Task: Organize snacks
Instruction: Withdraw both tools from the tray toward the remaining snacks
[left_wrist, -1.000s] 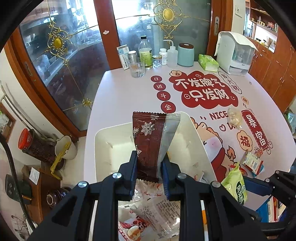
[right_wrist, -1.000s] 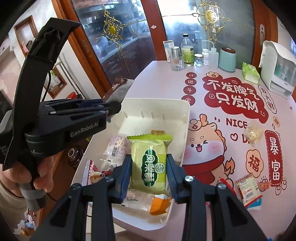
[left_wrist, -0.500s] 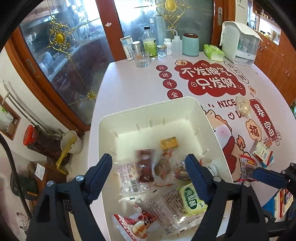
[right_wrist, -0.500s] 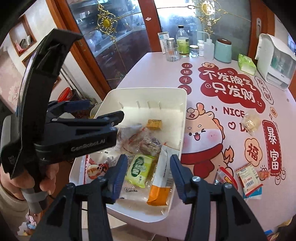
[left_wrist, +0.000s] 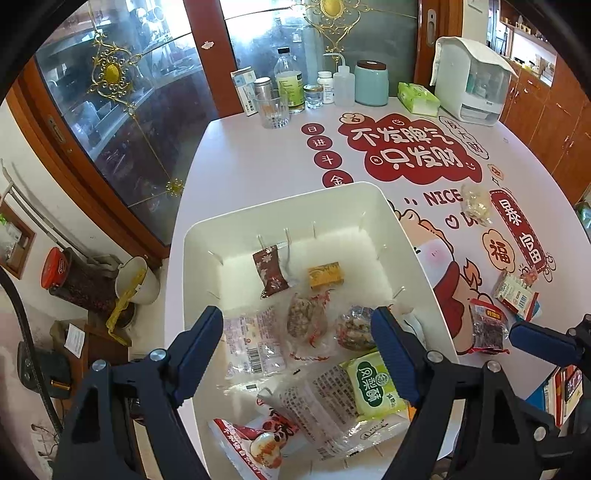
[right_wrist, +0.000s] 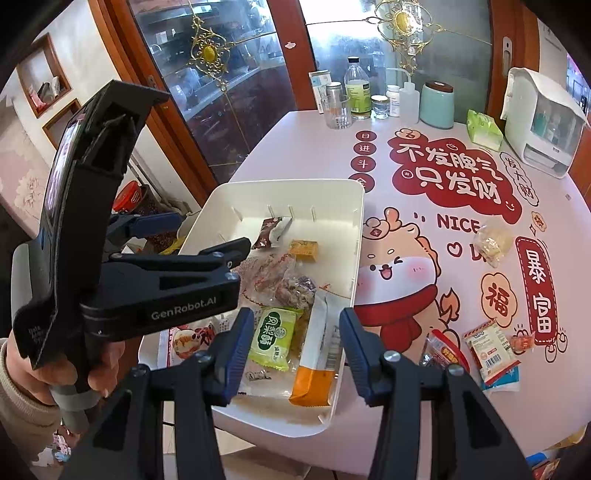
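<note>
A white bin on the table holds several snack packets, among them a brown snowflake packet, a green packet and an orange-ended packet. My left gripper is open and empty above the bin's near half. My right gripper is open and empty above the bin's near right corner. Loose snacks lie on the table right of the bin: a red-topped dark packet, a white packet and a clear bag.
Bottles, jars and a glass stand at the table's far edge, with a teal canister, a green tissue pack and a white appliance. A glass cabinet stands left. The table edge is near me.
Both grippers opened and drew back. The brown packet dropped from the left gripper into the bin's far part; the green packet dropped from the right gripper into the near part.
</note>
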